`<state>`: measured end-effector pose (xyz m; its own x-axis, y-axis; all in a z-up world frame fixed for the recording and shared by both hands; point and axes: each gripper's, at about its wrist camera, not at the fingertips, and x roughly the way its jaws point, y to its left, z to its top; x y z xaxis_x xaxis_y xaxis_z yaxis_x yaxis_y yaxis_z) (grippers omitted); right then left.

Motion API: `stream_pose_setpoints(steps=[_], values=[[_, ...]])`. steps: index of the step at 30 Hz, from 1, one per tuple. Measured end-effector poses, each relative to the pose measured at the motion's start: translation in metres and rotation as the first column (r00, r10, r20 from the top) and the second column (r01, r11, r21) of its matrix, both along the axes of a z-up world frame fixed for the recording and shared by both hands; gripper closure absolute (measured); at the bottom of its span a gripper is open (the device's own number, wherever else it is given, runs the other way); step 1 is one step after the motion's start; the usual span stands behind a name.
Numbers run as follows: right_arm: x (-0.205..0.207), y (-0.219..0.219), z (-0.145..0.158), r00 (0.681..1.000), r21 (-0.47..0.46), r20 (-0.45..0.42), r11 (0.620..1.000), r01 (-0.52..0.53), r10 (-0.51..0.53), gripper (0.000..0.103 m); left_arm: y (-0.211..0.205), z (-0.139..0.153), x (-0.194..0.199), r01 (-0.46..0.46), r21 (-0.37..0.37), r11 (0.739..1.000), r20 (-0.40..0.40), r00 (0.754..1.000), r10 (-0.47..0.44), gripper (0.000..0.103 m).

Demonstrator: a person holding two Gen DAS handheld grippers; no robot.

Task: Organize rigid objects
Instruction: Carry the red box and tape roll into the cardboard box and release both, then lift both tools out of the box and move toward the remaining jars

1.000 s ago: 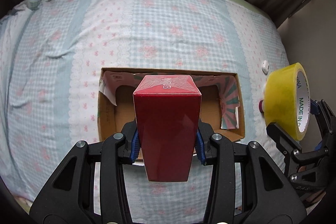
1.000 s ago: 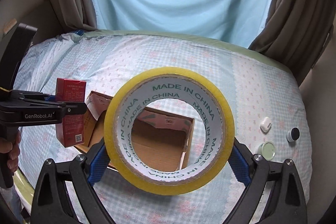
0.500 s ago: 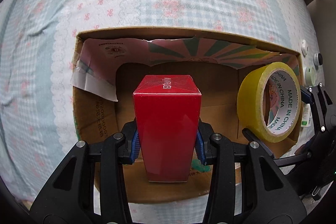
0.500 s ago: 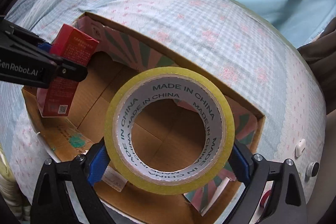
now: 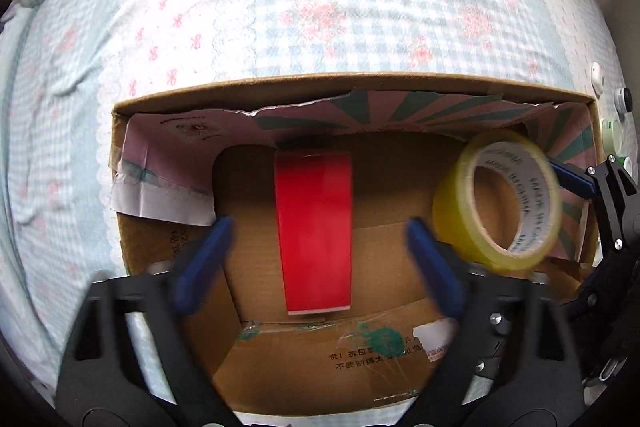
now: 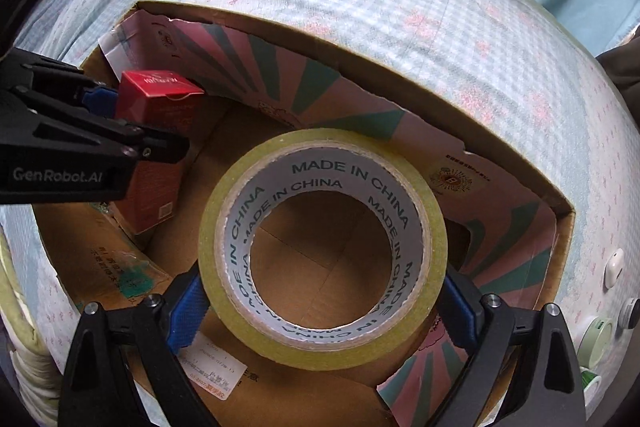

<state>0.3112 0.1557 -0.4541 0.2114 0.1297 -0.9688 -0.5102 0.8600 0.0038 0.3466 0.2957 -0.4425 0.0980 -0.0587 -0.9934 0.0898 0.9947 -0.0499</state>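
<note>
A glossy red rectangular carton (image 5: pixel 314 231) stands on end on the floor of an open brown cardboard box (image 5: pixel 320 367), which sits on a pale blue checked bedspread with pink flowers (image 5: pixel 280 7). The left gripper (image 5: pixel 316 251) points straight down into the box, its blue-padded jaws springing open, blurred and clear of the carton's sides with the carton between them. At the box's right end the right gripper (image 6: pixel 320 297), tilted steeply downward, has its jaws easing apart, blue pads still against the sides of a yellow roll of packing tape (image 6: pixel 320 247) standing on edge inside the box. Small round white and green items (image 6: pixel 600 339) lie on the bedspread just beside the box.
</note>
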Motion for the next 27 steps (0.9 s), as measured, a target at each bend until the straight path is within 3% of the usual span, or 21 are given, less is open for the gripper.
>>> stream_pose_setpoints(steps=[3,8,15,23,27], values=[[-0.003,0.001,0.012,0.998,0.033,0.063,0.999,-0.016,0.014,0.0,0.001,0.011,0.003,0.001,-0.001,1.0,0.004,1.0,-0.001,0.0],[-0.009,0.003,0.02,0.998,0.027,0.064,1.0,-0.015,0.013,0.0,0.005,0.028,0.0,-0.006,-0.002,1.0,0.009,1.0,0.006,0.0],[-0.02,0.0,0.047,0.995,0.02,0.101,1.0,0.019,-0.021,0.0,0.01,0.054,-0.035,-0.008,-0.004,1.0,0.074,0.997,0.009,0.0],[-0.057,0.005,0.108,0.988,0.017,0.153,1.0,0.017,-0.02,0.0,0.003,0.107,-0.063,-0.025,0.003,1.0,0.179,0.984,0.024,0.0],[-0.078,-0.014,0.145,0.984,0.032,0.177,0.999,0.022,-0.027,0.0,0.005,0.141,-0.087,-0.042,0.022,0.999,0.205,0.978,0.036,0.0]])
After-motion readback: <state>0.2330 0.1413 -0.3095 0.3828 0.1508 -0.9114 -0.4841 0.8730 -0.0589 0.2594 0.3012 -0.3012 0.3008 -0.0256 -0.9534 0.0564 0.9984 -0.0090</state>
